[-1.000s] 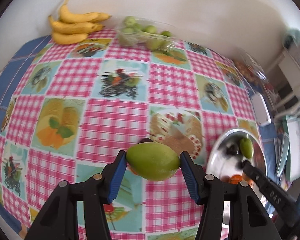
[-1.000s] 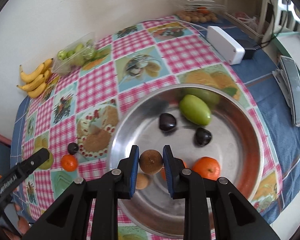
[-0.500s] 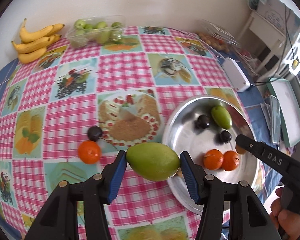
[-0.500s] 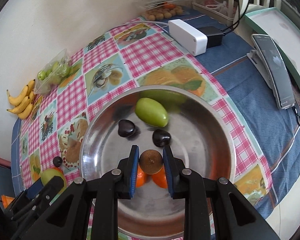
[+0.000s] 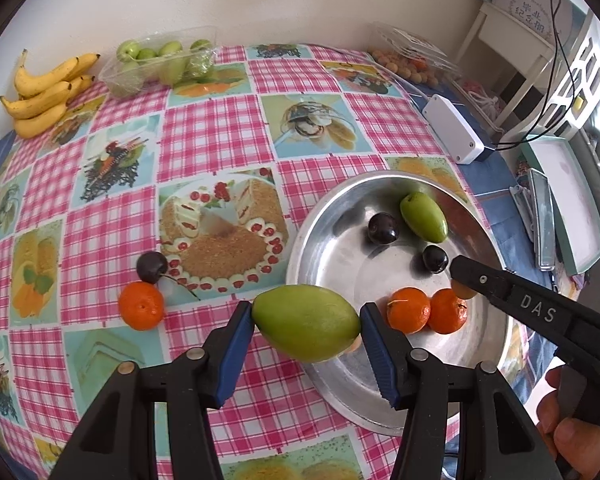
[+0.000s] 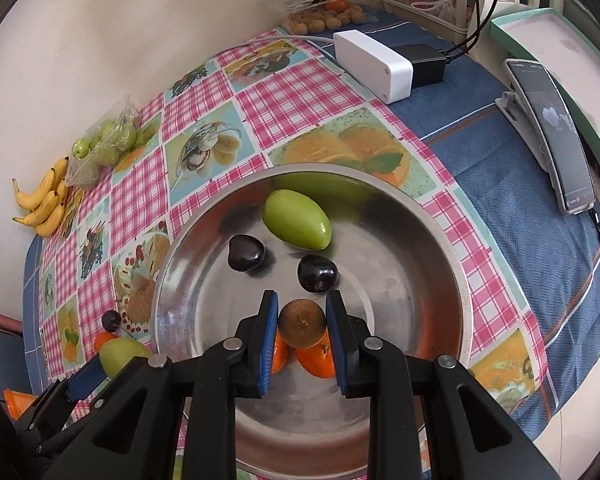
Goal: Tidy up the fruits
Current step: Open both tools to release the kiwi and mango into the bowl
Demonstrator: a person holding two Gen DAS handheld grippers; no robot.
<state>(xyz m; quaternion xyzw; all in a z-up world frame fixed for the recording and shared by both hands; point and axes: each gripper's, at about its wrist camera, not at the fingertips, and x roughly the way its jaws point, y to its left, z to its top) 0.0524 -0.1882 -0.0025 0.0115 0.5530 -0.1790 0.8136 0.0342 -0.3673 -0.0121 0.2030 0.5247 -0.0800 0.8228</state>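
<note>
My left gripper (image 5: pixel 307 326) is shut on a large green mango-shaped fruit (image 5: pixel 306 328), held above the near-left rim of the steel bowl (image 5: pixel 332 392). My right gripper (image 6: pixel 302 328) is shut on a small brown round fruit (image 6: pixel 302 323) over the bowl's (image 6: pixel 432 280) middle. Inside the bowl lie another green fruit (image 6: pixel 297 219), two dark plums (image 6: pixel 245 254) (image 6: pixel 317 274) and two oranges (image 5: pixel 408 310) (image 5: pixel 447 311). On the cloth left of the bowl sit an orange (image 5: pixel 141 306) and a dark plum (image 5: pixel 152 267).
Bananas (image 5: pixel 46 94) and a clear tray of small green fruits (image 5: pixel 160 60) lie at the table's far left by the wall. A clear box of small brown fruits (image 6: pixel 324 12), a white box (image 6: pixel 374 65) and a phone on a stand (image 6: pixel 548 128) sit to the right.
The left gripper has carried the green fruit rightward to the bowl's edge. The right gripper has shifted with the brown fruit toward the bowl's middle, above the two oranges.
</note>
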